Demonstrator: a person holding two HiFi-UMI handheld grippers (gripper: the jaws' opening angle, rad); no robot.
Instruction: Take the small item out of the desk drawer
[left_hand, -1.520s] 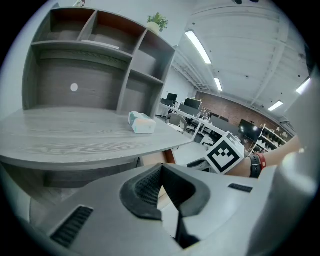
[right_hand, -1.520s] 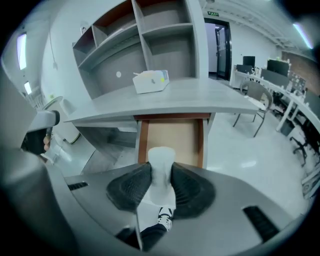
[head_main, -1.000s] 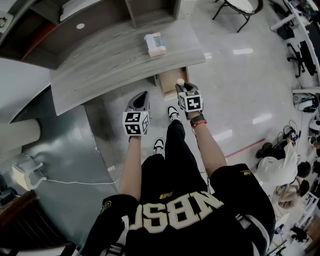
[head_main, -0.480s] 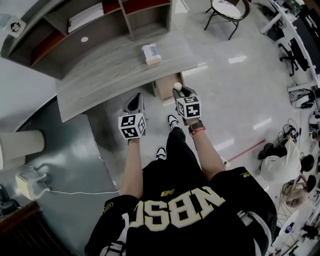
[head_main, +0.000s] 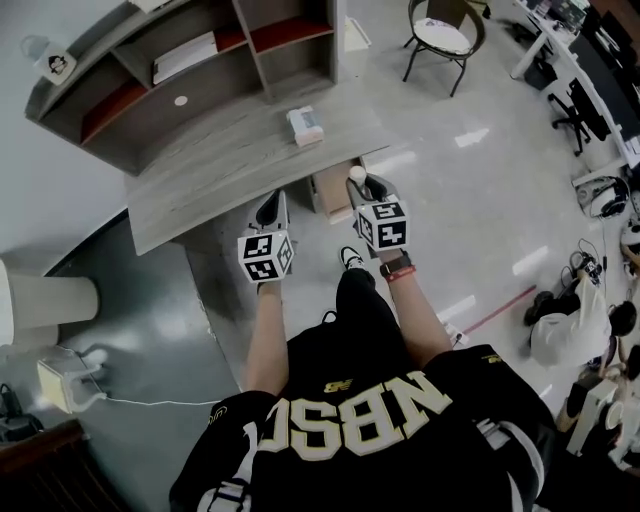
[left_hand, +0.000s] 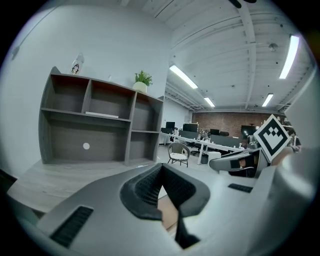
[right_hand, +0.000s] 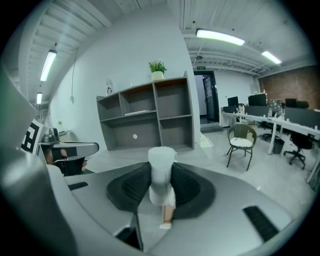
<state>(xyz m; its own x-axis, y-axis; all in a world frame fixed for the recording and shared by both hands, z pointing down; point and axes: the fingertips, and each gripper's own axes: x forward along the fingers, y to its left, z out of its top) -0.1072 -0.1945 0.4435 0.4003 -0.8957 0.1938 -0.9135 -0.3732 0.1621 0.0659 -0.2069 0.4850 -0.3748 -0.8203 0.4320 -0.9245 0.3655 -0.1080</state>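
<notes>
The small white item (head_main: 358, 173) is a stubby cylinder, and my right gripper (head_main: 360, 182) is shut on it above the open brown drawer (head_main: 330, 190) under the desk's front edge. In the right gripper view the white item (right_hand: 161, 172) stands upright between the dark pads (right_hand: 131, 189), sticking out above them. My left gripper (head_main: 271, 203) hovers to the left at the desk's front edge, its jaws together with nothing in them. In the left gripper view, the left gripper's (left_hand: 161, 174) pads meet at the tip and the brown drawer (left_hand: 169, 214) shows below them.
The grey wooden desk (head_main: 230, 165) carries a small box (head_main: 305, 125) and a shelf unit (head_main: 200, 55) at its back. A chair (head_main: 440, 35) stands on the shiny floor to the right. More desks and office chairs (head_main: 585, 90) line the far right.
The head view has tilted, so the desk sits lower in the frame. Both grippers stay before the desk's front edge. The right one keeps its hold on the white item.
</notes>
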